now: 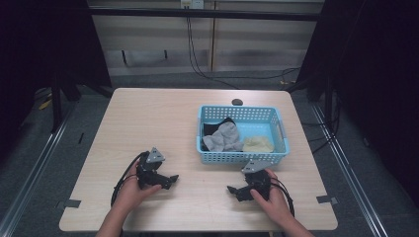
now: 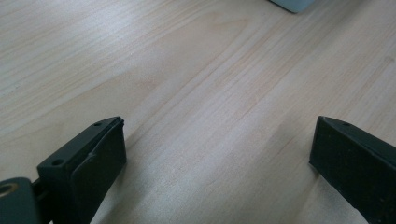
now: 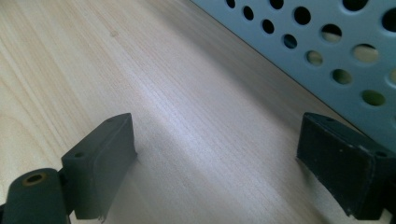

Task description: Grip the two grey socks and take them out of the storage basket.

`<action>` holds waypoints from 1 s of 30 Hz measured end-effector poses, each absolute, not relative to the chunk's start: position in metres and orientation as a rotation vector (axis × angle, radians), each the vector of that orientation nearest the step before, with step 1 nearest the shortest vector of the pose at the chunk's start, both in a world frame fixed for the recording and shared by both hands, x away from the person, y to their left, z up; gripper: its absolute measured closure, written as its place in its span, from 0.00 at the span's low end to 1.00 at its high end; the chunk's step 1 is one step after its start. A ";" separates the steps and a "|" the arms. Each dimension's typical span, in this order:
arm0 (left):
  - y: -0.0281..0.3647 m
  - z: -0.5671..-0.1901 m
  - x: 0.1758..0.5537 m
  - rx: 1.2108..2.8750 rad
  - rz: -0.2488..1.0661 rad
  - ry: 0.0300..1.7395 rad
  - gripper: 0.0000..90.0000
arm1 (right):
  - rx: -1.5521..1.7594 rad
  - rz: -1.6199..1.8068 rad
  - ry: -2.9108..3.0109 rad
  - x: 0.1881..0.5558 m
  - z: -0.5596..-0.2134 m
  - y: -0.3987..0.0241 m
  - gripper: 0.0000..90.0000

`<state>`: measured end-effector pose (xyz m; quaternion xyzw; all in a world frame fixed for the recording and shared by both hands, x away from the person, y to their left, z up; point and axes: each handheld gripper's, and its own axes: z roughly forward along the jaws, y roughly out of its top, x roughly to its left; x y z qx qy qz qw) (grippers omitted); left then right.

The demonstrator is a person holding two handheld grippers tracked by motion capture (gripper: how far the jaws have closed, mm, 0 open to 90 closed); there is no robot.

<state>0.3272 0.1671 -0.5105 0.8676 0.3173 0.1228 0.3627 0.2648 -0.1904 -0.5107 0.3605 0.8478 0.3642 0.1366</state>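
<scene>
Both hand-held grippers released, resting low over the pale wooden surface [image 1: 148,123].

I see my left hand-held gripper [image 1: 170,180] and right hand-held gripper [image 1: 233,189] with jaws spread, nothing between them; the light-blue perforated plastic basket [image 1: 242,158] of grey, black and yellow cloths sits just beyond the right one.

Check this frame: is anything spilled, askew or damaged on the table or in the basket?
Nothing stands out. The blue basket sits square on the table, with grey, black and yellow cloths loosely heaped inside, none spilling over. Both tools, left and right, are open and empty.
</scene>
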 end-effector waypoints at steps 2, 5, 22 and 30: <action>0.167 -0.511 0.327 2.233 0.316 0.818 0.03 | 1.043 1.054 2.454 0.265 -0.511 -0.190 0.12; 0.167 -0.511 0.327 2.233 0.316 0.817 0.03 | 1.041 1.054 2.453 0.265 -0.511 -0.190 0.12; 0.167 -0.511 0.327 2.230 0.315 0.820 0.03 | 0.938 0.786 2.726 0.267 -0.485 -0.180 0.17; 0.167 -0.511 0.327 2.234 0.315 0.817 0.03 | 0.833 0.575 2.965 0.277 -0.447 -0.167 0.21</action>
